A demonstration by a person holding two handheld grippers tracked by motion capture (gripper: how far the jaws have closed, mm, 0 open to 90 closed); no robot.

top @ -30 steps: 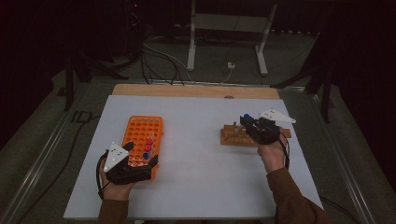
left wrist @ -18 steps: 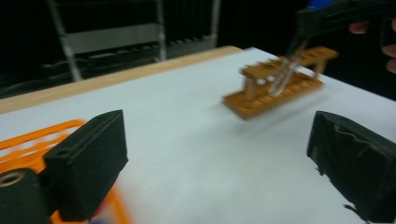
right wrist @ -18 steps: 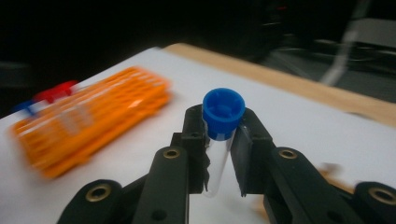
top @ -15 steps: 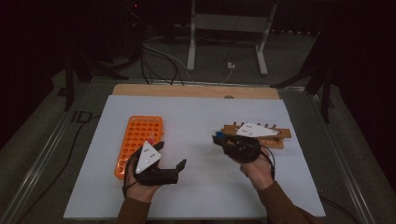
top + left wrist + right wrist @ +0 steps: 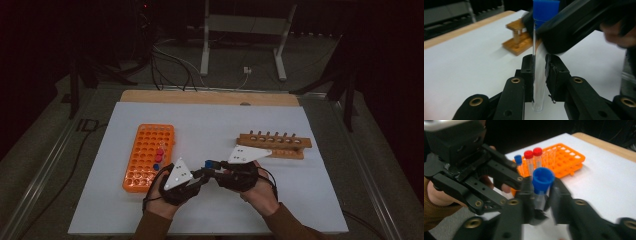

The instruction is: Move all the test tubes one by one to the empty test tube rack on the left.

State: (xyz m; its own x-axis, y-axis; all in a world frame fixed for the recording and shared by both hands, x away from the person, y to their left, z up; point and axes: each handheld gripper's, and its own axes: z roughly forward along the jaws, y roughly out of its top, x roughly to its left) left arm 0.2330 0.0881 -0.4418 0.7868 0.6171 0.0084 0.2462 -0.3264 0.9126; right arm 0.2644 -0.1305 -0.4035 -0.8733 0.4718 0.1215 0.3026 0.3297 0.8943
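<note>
Blue-capped, the clear tube point(image 5: 539, 75) sits between both grippers near the table's six o'clock edge, held above the white mat point(image 5: 210, 125). In the left gripper view we see our left gripper point(image 5: 539, 72) clamped on the tube's glass body, jaws pressed against its sides, the rounded bottom poking out below them. The right gripper point(image 5: 574, 27) crosses at one o'clock of that view, meeting the tube just under its cap point(image 5: 546, 8). In the right gripper view the right gripper's point(image 5: 541, 195) jaws close around the tube right below the cap, so both hold it at once. From the high view, the two grippers meet tip to tip, the left hand point(image 5: 165, 197) at seven o'clock and the right hand point(image 5: 257, 192) at five o'clock of the tube. An orange rack point(image 5: 147, 150) lies at nine o'clock of the grippers, carrying two red-capped tubes point(image 5: 533, 160) and one blue-capped point(image 5: 518, 162). A wooden rack point(image 5: 274, 145) stands at two o'clock, well apart.
</note>
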